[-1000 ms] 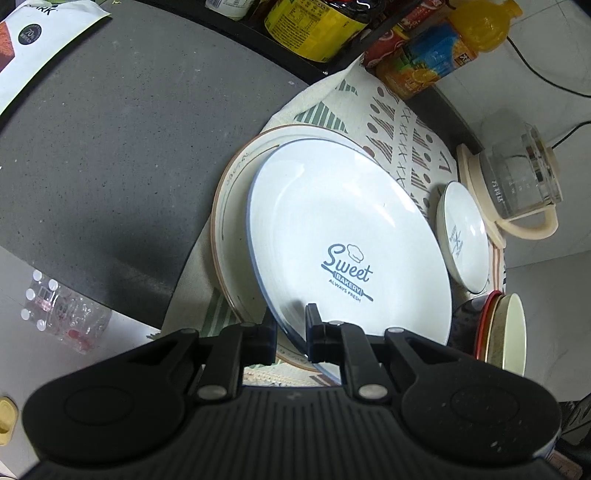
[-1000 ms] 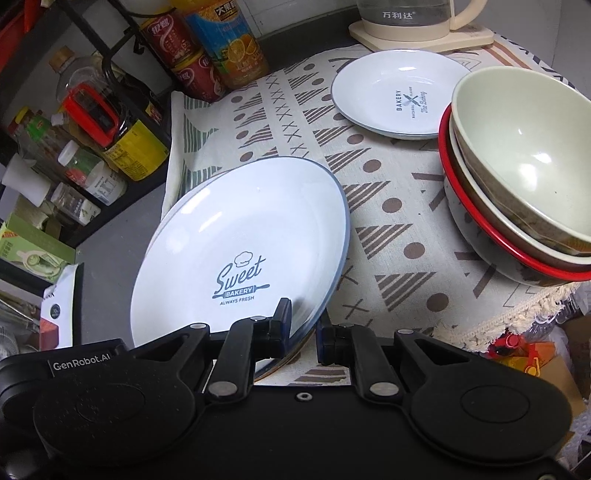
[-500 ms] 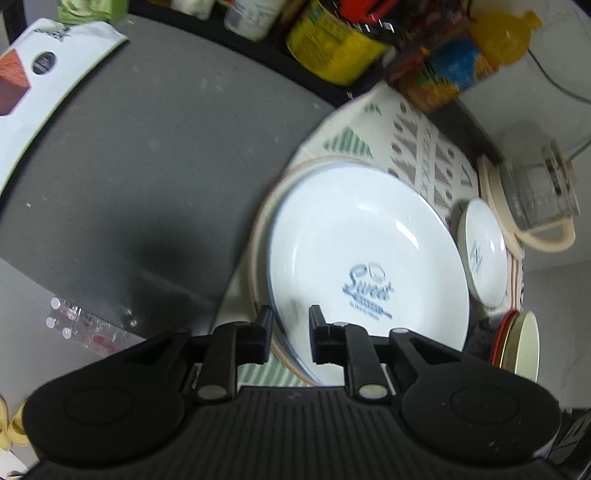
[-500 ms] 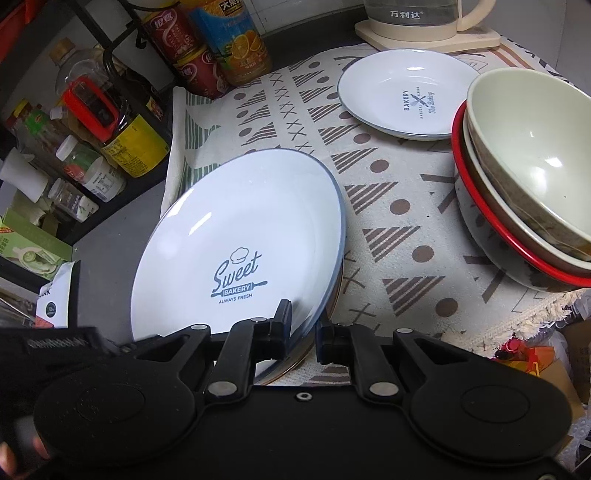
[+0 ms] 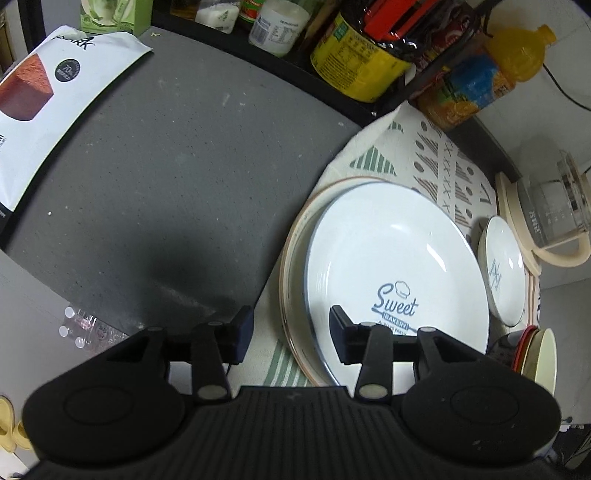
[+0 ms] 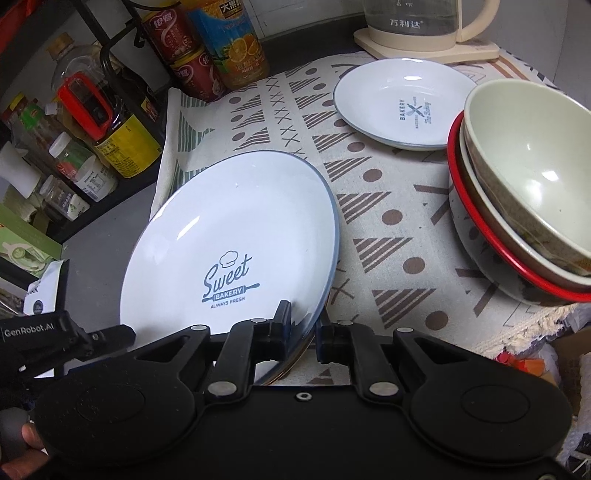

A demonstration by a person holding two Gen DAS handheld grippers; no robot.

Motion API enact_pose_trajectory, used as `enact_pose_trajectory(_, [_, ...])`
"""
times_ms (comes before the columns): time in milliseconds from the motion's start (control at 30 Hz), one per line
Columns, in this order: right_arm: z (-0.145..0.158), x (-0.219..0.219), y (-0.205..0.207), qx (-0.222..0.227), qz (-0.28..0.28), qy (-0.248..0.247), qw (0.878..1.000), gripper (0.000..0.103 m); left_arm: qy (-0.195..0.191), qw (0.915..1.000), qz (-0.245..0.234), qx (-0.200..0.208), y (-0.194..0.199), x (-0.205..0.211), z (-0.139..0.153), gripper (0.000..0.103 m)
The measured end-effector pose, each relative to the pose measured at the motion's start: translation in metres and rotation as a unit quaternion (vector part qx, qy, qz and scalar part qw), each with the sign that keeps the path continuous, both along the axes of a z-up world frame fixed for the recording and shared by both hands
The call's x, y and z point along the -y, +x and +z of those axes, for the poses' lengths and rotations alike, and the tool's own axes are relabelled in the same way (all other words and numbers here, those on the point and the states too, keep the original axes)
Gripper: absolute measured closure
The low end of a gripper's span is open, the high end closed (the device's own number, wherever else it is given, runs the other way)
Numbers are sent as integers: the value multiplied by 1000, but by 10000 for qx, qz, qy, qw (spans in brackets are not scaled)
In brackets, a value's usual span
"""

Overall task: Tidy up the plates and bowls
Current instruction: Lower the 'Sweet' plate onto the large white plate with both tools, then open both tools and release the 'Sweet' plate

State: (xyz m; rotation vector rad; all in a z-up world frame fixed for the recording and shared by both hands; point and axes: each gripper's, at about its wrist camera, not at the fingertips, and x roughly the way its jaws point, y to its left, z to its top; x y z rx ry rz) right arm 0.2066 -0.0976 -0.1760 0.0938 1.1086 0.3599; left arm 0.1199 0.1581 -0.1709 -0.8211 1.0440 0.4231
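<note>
A large white "Sweet Bakery" plate [image 5: 391, 266] [image 6: 236, 236] lies on a brown-rimmed plate [image 5: 295, 258] on the patterned cloth [image 6: 388, 206]. My left gripper [image 5: 290, 334] hangs over their near edge, its jaws opening and its pads clear of the rims. My right gripper [image 6: 303, 330] is shut on the near rim of the Sweet Bakery plate. A small white bakery plate [image 6: 400, 103] [image 5: 504, 273] sits further back. A stack of bowls [image 6: 524, 199] [image 5: 535, 350], cream on top and red-rimmed below, stands at the right.
A glass kettle [image 5: 550, 214] [image 6: 424, 26] on a cream base stands behind the small plate. Juice bottles and cans [image 6: 221, 48] and a black rack of jars [image 5: 354, 48] line the back. A white packet [image 5: 55, 96] lies on the grey counter [image 5: 166, 166]. A hand [image 6: 22, 439] shows at the lower left.
The left gripper has let go of the Sweet Bakery plate's rim and spread its jaws. The plate has settled lower onto the brown-rimmed plate. The right gripper keeps its grip.
</note>
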Motion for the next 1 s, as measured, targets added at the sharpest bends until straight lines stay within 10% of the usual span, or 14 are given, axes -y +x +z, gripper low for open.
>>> enact_pose_trajectory(667, [1,3,6,-55,-64,17,10000,74,77,9996,236,145,-12,-12,11,60])
enact_pose_trajectory(867, [28,6,-6,346,85,290,9989,52,62,9994,92,334,-16,-3,30,23])
enact_pose_trajectory(1000, [46,12,-16,602,80,416,9973,34,293,9989,70,354,-21,3,43,18])
